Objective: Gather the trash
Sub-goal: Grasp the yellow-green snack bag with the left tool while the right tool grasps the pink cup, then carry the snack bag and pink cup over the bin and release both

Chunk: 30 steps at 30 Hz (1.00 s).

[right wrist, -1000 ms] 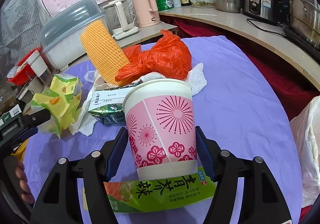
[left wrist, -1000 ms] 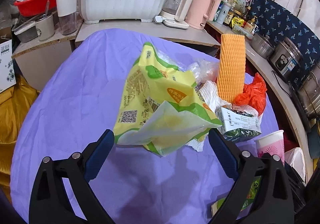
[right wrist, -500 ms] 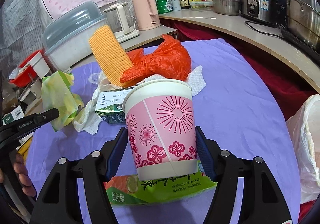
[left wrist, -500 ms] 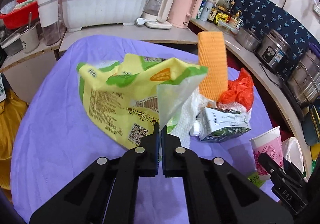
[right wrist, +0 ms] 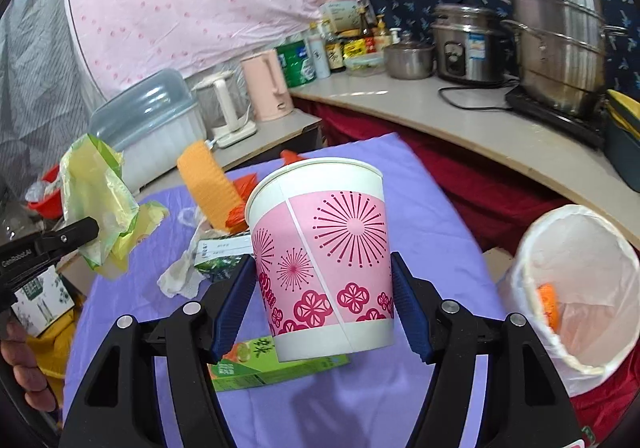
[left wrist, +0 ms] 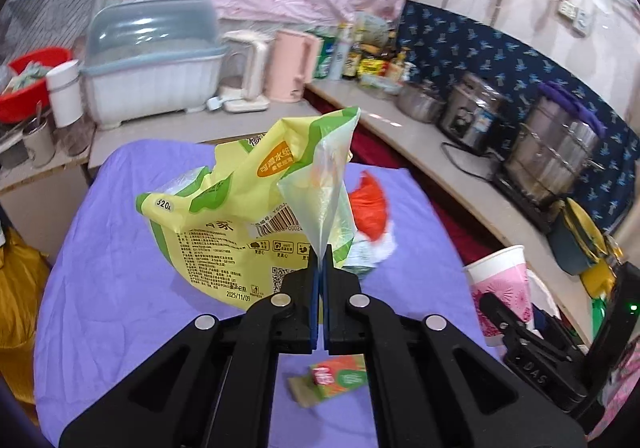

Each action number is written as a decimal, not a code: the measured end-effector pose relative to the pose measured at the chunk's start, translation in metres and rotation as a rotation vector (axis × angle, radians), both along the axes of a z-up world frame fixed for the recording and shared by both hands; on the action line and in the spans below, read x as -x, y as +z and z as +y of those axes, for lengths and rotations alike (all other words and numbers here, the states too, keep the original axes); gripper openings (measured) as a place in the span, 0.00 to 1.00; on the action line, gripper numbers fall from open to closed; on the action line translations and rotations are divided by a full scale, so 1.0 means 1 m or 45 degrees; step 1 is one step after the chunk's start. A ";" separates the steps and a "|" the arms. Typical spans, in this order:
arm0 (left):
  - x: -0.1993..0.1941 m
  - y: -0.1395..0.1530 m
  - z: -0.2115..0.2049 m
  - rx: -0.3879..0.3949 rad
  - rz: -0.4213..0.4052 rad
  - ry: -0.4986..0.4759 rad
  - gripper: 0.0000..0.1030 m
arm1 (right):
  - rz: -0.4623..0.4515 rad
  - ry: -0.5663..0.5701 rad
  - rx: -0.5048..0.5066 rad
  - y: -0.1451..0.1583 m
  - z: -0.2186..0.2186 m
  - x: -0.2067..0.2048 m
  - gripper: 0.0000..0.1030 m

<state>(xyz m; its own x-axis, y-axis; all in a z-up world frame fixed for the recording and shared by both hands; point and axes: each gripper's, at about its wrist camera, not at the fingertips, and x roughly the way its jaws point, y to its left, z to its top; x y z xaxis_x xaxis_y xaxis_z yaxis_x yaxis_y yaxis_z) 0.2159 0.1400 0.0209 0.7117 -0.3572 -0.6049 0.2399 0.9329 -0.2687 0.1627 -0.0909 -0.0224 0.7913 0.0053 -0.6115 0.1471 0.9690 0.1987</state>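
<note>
1. Trash is in both tools right now. The left tool [left wrist: 320, 260] is clamped tight on a thin corner of the yellow-green plastic bag [left wrist: 248, 208], and the bag hangs in the air above the purple tabletop [left wrist: 120, 268], crumpled, with its barcode and printed text facing the camera.
2. The right tool [right wrist: 324, 300] is gripping the pink paper cup [right wrist: 324, 264] – blue pads pressed on either side of it, cup upright with a slight tilt and lifted clear of the cloth. You can see it from the left wrist camera too, off to the right.
3. Under the cup there's a flat green and orange carton [right wrist: 256, 368] lying on the tabletop, not touching the cup as far as I can tell.
4. The rest of the pile sits near the middle of the tabletop: an orange foam net sleeve [right wrist: 208, 188] standing up, a red plastic bag [left wrist: 370, 208] behind it, a crumpled white tissue [right wrist: 180, 276] and a small green-and-white carton [right wrist: 220, 252] at the base, all bunched together.
5. A bin with a white liner [right wrist: 576, 288] is just off the right edge of the tabletop – something orange is already inside.
6. In the background, on the counter: a dish rack with a grey lid [left wrist: 152, 64], a pink kettle [left wrist: 290, 68], bottles, a rice cooker [right wrist: 466, 44] and a big steel steamer pot [right wrist: 560, 48].
7. A person's fingers [right wrist: 24, 368] show at the lower left of the right wrist view, holding the left tool.
</note>
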 end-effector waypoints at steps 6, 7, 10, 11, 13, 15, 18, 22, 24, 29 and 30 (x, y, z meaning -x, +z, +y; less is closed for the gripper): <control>0.035 0.030 -0.067 0.003 -0.070 -0.182 0.00 | -0.049 -0.119 -0.005 0.018 -0.046 0.040 0.62; 0.040 0.033 -0.078 0.002 -0.077 -0.209 0.00 | -0.056 -0.149 -0.007 0.021 -0.057 0.049 0.62; 0.057 0.041 -0.115 -0.004 -0.101 -0.301 0.00 | -0.068 -0.226 -0.014 0.025 -0.085 0.072 0.62; 0.062 0.043 -0.127 -0.007 -0.108 -0.333 0.00 | -0.070 -0.247 -0.015 0.025 -0.092 0.078 0.62; 0.069 0.044 -0.146 -0.008 -0.112 -0.382 0.00 | -0.073 -0.300 -0.014 0.026 -0.113 0.094 0.62; 0.078 0.045 -0.169 -0.007 -0.112 -0.437 0.00 | -0.075 -0.343 -0.012 0.026 -0.129 0.108 0.62; 0.092 0.043 -0.201 -0.006 -0.107 -0.515 0.00 | -0.073 -0.407 -0.008 0.024 -0.153 0.127 0.62; 0.103 0.037 -0.240 -0.007 -0.077 -0.616 0.01 | -0.070 -0.491 -0.018 0.018 -0.186 0.154 0.62; 0.109 0.033 -0.261 -0.020 -0.071 -0.665 0.01 | -0.063 -0.532 -0.025 0.014 -0.201 0.166 0.62; 0.118 0.016 -0.302 -0.041 -0.030 -0.754 0.01 | -0.040 -0.602 -0.037 0.003 -0.228 0.180 0.62; 0.119 0.012 -0.310 -0.043 -0.015 -0.770 0.01 | -0.037 -0.611 -0.041 0.001 -0.231 0.182 0.62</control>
<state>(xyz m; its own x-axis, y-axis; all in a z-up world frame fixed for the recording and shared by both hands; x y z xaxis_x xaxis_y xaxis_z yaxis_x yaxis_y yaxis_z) 0.0972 -0.1696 0.0329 0.3953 -0.6813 -0.6161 0.7328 0.6383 -0.2357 -0.0196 -0.3223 -0.0212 0.7256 -0.3464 -0.5945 0.5703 0.7862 0.2381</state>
